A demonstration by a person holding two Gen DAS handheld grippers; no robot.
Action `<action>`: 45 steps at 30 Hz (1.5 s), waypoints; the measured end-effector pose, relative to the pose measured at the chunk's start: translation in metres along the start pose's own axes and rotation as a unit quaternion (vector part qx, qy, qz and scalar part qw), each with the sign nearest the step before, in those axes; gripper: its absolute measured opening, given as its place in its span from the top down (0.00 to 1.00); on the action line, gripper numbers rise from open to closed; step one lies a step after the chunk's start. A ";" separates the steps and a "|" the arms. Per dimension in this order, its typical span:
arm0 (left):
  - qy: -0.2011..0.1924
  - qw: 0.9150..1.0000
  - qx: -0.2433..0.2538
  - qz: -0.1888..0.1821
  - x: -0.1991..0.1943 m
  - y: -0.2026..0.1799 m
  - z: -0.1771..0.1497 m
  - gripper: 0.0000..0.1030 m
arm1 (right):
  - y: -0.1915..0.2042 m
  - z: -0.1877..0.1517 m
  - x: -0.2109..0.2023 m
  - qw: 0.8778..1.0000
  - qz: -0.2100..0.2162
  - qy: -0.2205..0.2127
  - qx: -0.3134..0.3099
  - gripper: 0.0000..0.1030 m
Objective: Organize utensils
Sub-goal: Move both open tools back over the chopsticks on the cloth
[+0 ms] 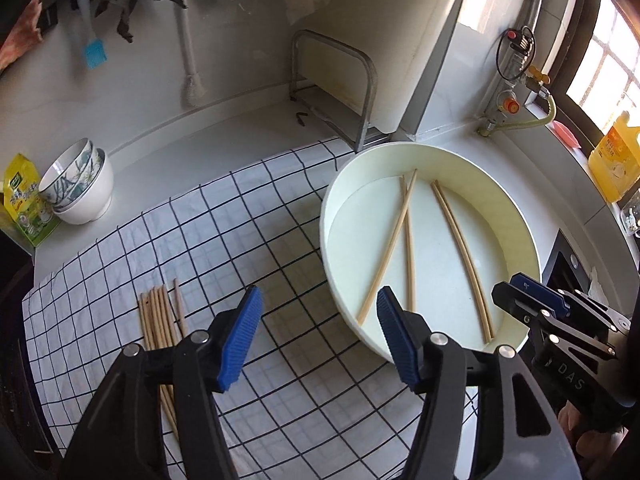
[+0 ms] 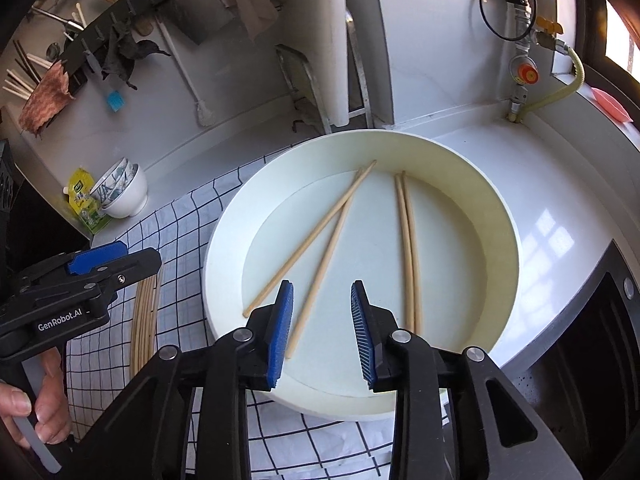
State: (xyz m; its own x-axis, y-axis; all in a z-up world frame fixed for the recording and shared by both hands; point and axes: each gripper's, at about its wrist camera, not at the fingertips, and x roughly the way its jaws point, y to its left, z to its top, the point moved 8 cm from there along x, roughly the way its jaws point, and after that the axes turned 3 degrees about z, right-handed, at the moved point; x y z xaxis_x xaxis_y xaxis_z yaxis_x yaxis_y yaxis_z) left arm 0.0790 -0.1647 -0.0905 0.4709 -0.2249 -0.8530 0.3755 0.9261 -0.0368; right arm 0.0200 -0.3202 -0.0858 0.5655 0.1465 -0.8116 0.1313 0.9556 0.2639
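A white round basin [image 1: 460,168] [image 2: 460,176] stands on the counter, partly on a checked cloth [image 1: 240,220]. Inside lie a crossed pair of wooden chopsticks [image 1: 394,236] [image 2: 310,238] and a parallel pair [image 1: 460,248] [image 2: 408,248]. A bundle of several chopsticks [image 1: 160,316] [image 2: 146,312] rests on the cloth to the basin's left. My left gripper [image 1: 320,300] [image 2: 100,260] hangs open over the cloth between bundle and basin, holding nothing. Above the basin's near side, my right gripper [image 2: 321,286] [image 1: 532,292] is open; one crossed chopstick's end lies below its gap, not gripped.
Stacked patterned bowls [image 1: 80,184] [image 2: 124,192] and a yellow packet [image 1: 24,204] sit at the counter's far left. A metal rack [image 1: 332,80] stands behind the basin. A yellow oil bottle [image 1: 616,156] is by the window; a dark hob [image 2: 592,340] lies at the right.
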 end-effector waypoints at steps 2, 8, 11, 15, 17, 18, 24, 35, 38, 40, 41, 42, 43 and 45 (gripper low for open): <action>0.002 1.000 -0.012 0.003 -0.003 0.014 -0.005 0.40 | 0.013 -0.001 0.002 1.000 0.005 0.001 -0.009 0.69; 0.004 0.999 -0.050 0.016 -0.011 0.060 -0.023 0.37 | 0.056 -0.009 0.014 0.999 0.023 0.014 -0.039 0.63; 0.006 0.997 -0.072 0.027 -0.015 0.086 -0.036 0.31 | 0.080 -0.014 0.021 0.997 0.034 0.023 -0.059 0.60; 0.012 0.994 -0.096 0.048 -0.020 0.122 -0.054 0.31 | 0.112 -0.019 0.031 0.995 0.049 0.036 -0.084 0.54; 0.014 0.992 -0.107 0.060 -0.024 0.140 -0.064 0.31 | 0.127 -0.022 0.034 0.993 0.058 0.039 -0.094 0.52; 0.015 0.991 -0.111 0.066 -0.025 0.148 -0.068 0.29 | 0.135 -0.023 0.036 0.992 0.063 0.041 -0.099 0.50; 0.026 0.985 -0.141 0.094 -0.028 0.193 -0.098 0.27 | 0.174 -0.035 0.046 0.987 0.087 0.045 -0.130 0.40; 0.045 0.981 -0.163 0.090 -0.005 0.225 -0.135 0.24 | 0.201 -0.072 0.093 0.984 0.059 0.090 -0.146 0.32; 0.049 0.983 -0.154 0.088 0.005 0.227 -0.139 0.22 | 0.200 -0.079 0.107 0.984 0.050 0.096 -0.138 0.29; 0.051 0.984 -0.149 0.088 0.012 0.229 -0.142 0.21 | 0.200 -0.084 0.116 0.985 0.051 0.104 -0.126 0.27; 0.051 0.984 -0.147 0.086 0.014 0.229 -0.143 0.21 | 0.200 -0.088 0.121 0.985 0.052 0.109 -0.121 0.27; 0.050 0.985 -0.145 0.084 0.017 0.230 -0.144 0.21 | 0.200 -0.091 0.125 0.985 0.051 0.116 -0.119 0.27; 0.050 0.985 -0.143 0.084 0.019 0.231 -0.145 0.21 | 0.200 -0.094 0.129 0.984 0.049 0.121 -0.117 0.27; 0.053 0.985 -0.141 0.084 0.023 0.233 -0.148 0.21 | 0.200 -0.099 0.136 0.984 0.044 0.129 -0.117 0.27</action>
State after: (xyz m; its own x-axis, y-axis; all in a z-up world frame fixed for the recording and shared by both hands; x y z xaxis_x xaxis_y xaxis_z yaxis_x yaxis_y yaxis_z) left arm 0.0592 0.0911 -0.1961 0.4157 -0.0423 -0.9085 0.0550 0.9983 -0.0213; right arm 0.0426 -0.0833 -0.1955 0.3367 0.2624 -0.9043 -0.1164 0.9646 0.2366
